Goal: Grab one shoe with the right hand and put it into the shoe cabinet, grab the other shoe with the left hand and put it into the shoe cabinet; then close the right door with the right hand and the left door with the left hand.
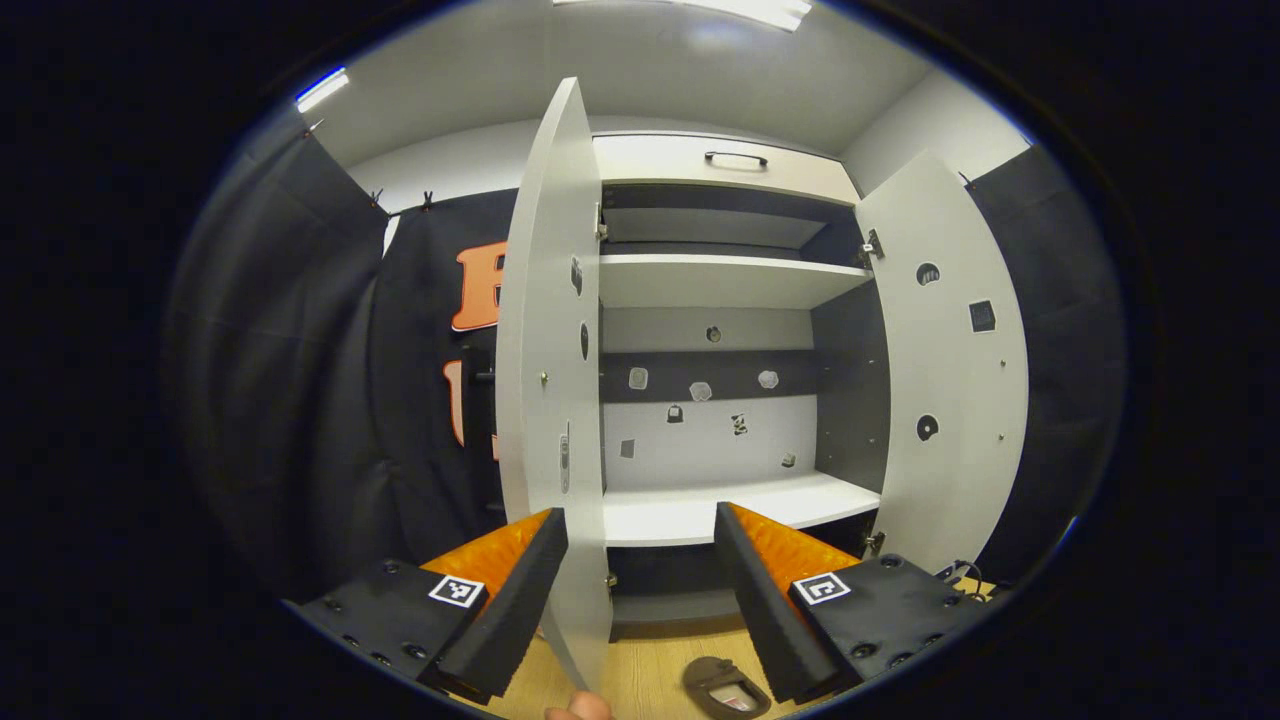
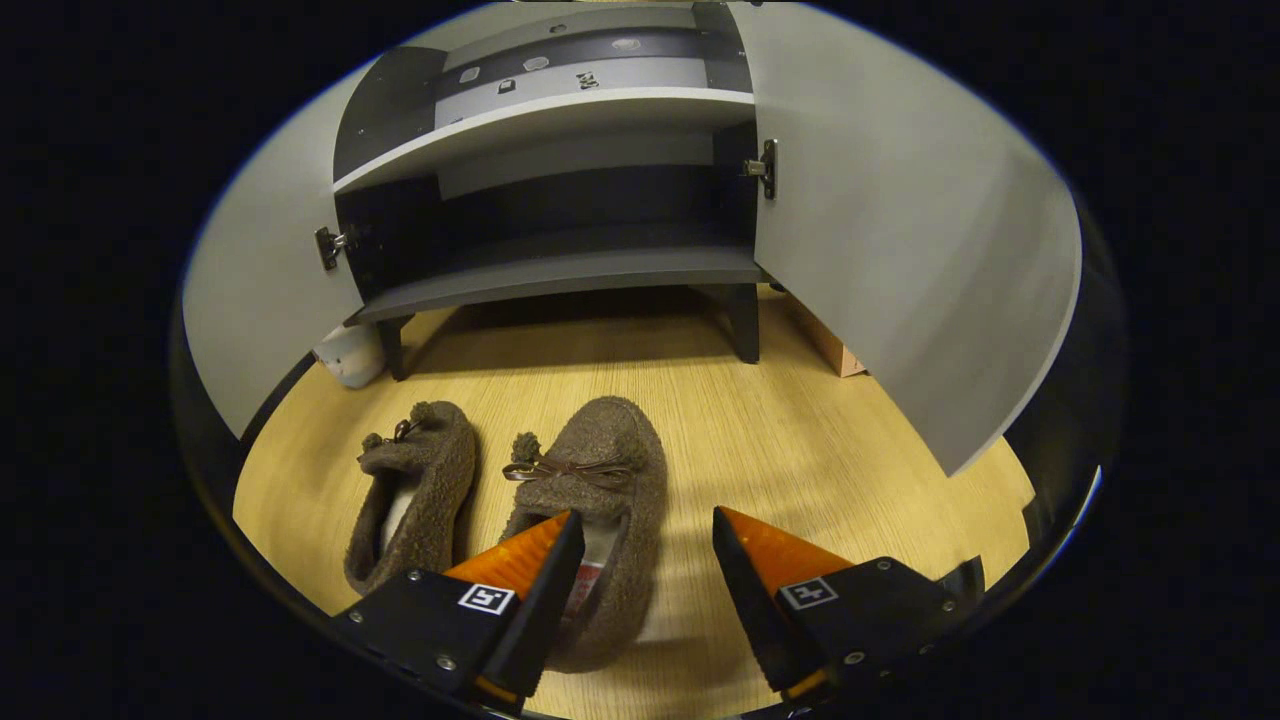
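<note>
both doors of the shoe cabinet [image 2: 560, 270] stand open. the right gripper [image 2: 640, 560] hangs spread wide over the wooden floor [image 2: 800, 440], its one finger above the nearer shoe [image 2: 600, 500], apparently not touching it; the other shoe [image 2: 415, 490] lies just beside. the left gripper [image 1: 640, 560], fingers parted and empty, faces the shelves near the left door [image 1: 550, 350].

Recording booth: black cloth walls [image 1: 290, 380], shoe cabinet [image 1: 720, 290], wood-look floor [image 2: 800, 440].
</note>
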